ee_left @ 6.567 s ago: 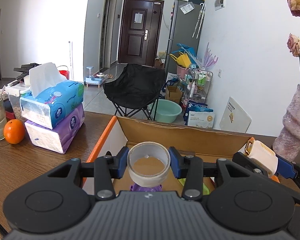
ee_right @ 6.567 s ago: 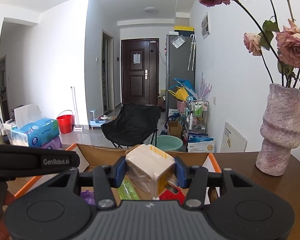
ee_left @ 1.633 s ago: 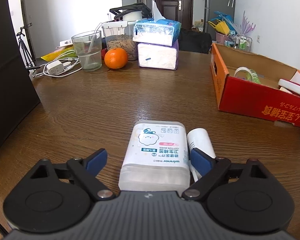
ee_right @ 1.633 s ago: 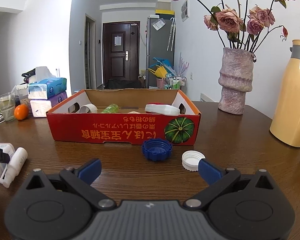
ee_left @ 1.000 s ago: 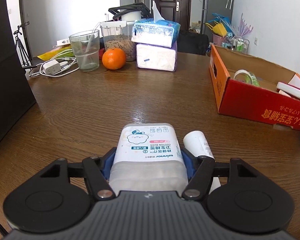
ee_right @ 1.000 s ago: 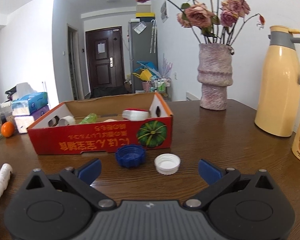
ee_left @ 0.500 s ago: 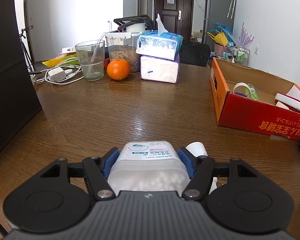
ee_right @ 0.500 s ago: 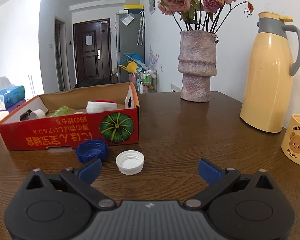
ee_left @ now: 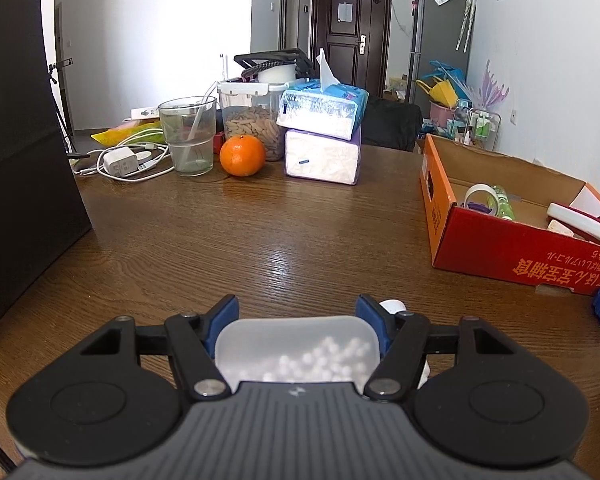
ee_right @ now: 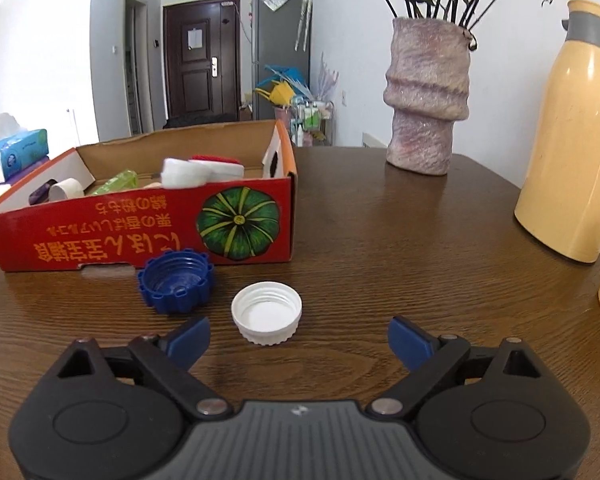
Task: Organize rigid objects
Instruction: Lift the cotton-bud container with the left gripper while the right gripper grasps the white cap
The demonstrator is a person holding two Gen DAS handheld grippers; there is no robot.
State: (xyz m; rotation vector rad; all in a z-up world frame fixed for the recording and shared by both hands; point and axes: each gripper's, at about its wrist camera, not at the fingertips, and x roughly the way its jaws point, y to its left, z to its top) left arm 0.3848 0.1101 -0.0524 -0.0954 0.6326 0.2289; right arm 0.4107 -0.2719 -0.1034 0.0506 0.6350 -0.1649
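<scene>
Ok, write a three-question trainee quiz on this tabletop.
1. True or false: the left gripper is shut on the swab box.
2. Which cap lies nearer the right gripper? A) blue cap B) white cap
3. Fill in: the orange sits between the glass and the ___.

Key: 1 true. 2 B. 3 tissue packs.

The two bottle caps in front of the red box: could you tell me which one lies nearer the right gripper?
The white cap, lying open side up just ahead of the right gripper; the blue cap sits farther back, left, beside the red box.
</scene>
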